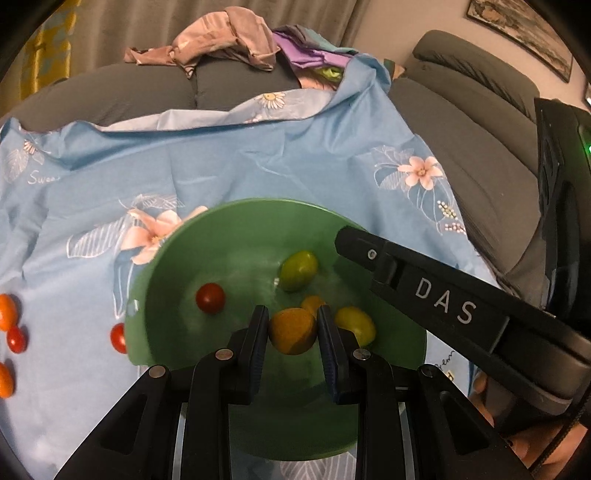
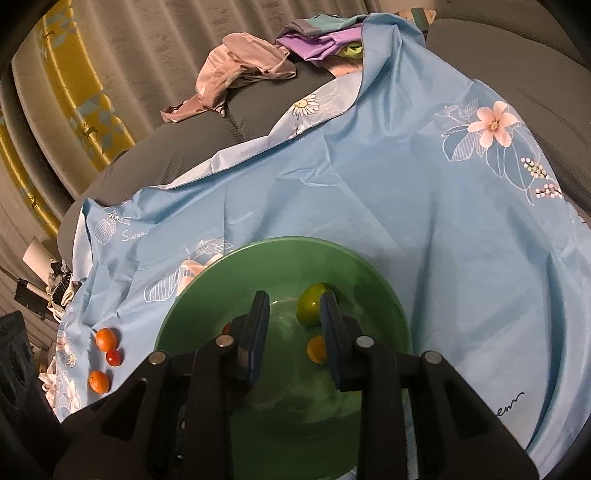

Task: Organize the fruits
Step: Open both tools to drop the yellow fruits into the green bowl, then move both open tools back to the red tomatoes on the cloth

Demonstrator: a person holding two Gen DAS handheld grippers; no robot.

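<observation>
Left gripper (image 1: 292,328) jaws clenched on round orange fruit (image 1: 291,331), held over green round bowl (image 1: 236,236). Bowl sat on light-blue floral cloth (image 1: 258,158). Inside bowl: red cherry tomato (image 1: 210,298) at 9 o'clock, green oval fruit (image 1: 298,270) at 1 o'clock, yellow fruit (image 1: 355,325) at 4 o'clock. Right gripper (image 2: 294,334) above bowl, jaws released, nothing between. Loose orange and red fruits (image 2: 105,339) on cloth, at 9 o'clock from bowl.

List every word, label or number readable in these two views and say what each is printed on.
"DAS": white letters on the black right gripper, seen in the left wrist view.
"Swee...": white script on the blue floral sheet, cut off by a fold.
"...em": dark script near the sheet's right edge, only partly legible.
Framed picture on the wall: no readable text.
</observation>
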